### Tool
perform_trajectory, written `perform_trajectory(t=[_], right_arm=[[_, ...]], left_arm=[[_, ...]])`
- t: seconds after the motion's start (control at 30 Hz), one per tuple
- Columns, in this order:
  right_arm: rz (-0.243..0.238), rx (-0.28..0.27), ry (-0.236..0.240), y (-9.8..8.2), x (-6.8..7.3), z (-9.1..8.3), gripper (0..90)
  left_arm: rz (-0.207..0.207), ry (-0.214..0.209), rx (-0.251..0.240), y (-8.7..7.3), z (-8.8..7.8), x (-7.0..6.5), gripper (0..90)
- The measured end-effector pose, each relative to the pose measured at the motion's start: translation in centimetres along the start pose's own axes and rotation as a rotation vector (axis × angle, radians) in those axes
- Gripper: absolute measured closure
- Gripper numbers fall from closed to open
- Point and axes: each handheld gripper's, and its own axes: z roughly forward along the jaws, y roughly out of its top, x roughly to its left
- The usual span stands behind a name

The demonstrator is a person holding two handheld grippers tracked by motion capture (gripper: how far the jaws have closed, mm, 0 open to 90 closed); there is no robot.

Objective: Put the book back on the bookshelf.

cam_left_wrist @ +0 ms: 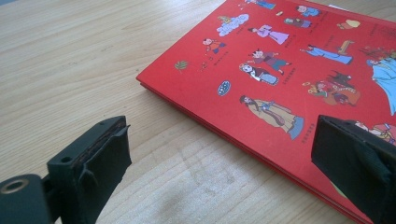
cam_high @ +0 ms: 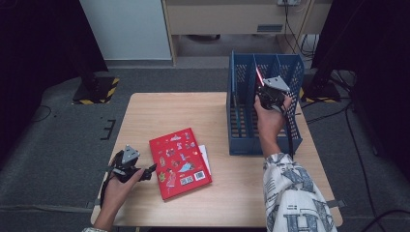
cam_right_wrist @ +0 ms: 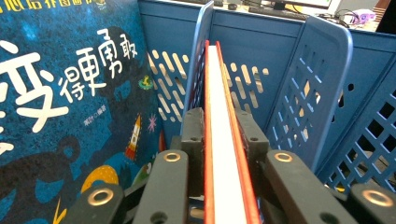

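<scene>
A: Where is the right gripper (cam_high: pixel 267 94)?

B: Above the blue file rack (cam_high: pixel 241 145) at the far right of the table (cam_high: pixel 232 193). Its jaws are clamped on a thin red-covered book (cam_right_wrist: pixel 223 154), pinching it across its thickness. In the right gripper view the book's white page edge runs straight ahead between the two pads, with a red cover on either side.

A: How much room does it have around that book?

B: Not much. A blue divider (cam_right_wrist: pixel 198 60) stands just left of the book's far end and another perforated divider (cam_right_wrist: pixel 310 88) rises to the gripper's right, so the book sits in the slot between them. Left of the jaws, past the first divider, a dark blue picture book (cam_right_wrist: pixel 70 107) stands upright in the next compartment.

A: And the left gripper (cam_high: pixel 145 173)?

B: Low over the table near its front left edge, jaws spread wide with nothing between them. In the left gripper view one pad hangs above bare wood and the other above the corner of the red book (cam_left_wrist: pixel 289 79) lying flat ahead.

A: Is that one touching it?

B: I can't tell whether the right-hand pad rests on the cover. The book's near edge runs diagonally between the jaws.

A: Open space?

B: Bare wood to the left gripper's left and ahead. Something white (cam_high: pixel 205 155) pokes out from under the book's far side, and a clear strip of table separates that from the rack.
</scene>
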Motion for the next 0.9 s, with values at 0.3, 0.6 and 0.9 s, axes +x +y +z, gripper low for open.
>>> perform_trajectory(t=[0.3,0.6,0.9], right_arm=[[-0.021,-0.010,-0.053,0.0,0.2,0.1,79.5],[-0.014,-0.019,-0.080,0.5,0.5,0.8,79.5],[-0.013,-0.023,-0.065,0.3,1.1,0.9,78.4]], left_arm=[[-0.001,0.001,-0.002,0.0,0.0,0.0,3.8],[-0.007,0.001,-0.010,0.0,0.0,0.1,3.8],[-0.002,0.000,-0.007,0.0,0.0,0.0,3.8]])
